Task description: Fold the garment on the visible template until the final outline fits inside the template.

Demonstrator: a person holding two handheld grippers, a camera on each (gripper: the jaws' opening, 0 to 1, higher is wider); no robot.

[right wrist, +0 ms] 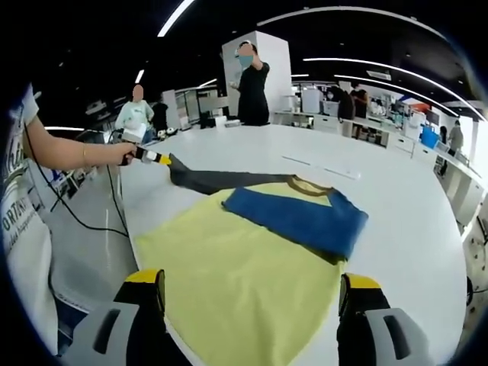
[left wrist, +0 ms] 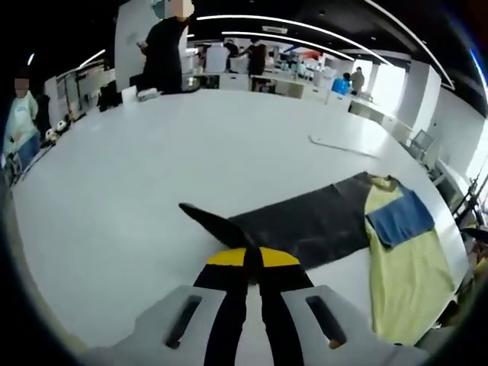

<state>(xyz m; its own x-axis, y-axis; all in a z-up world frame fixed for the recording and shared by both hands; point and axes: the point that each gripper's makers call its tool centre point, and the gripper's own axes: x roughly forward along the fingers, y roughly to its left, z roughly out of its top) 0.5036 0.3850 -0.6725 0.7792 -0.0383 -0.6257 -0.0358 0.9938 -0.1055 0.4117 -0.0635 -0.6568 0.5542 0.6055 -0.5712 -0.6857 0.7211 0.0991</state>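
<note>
The garment [left wrist: 408,267], yellow with blue sleeve folded over, is seen on the white table [left wrist: 191,160]; its dark sleeve is pinched by the left gripper [left wrist: 252,255]. In the right gripper view, the right gripper [right wrist: 252,293] is held spread above the garment's hem.

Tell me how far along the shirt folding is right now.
One blue sleeve already lies folded across the yellow garment. The left gripper is shut on the dark sleeve, pulled out sideways. Left: fold that sleeve in, then the body. The right gripper is open.
</note>
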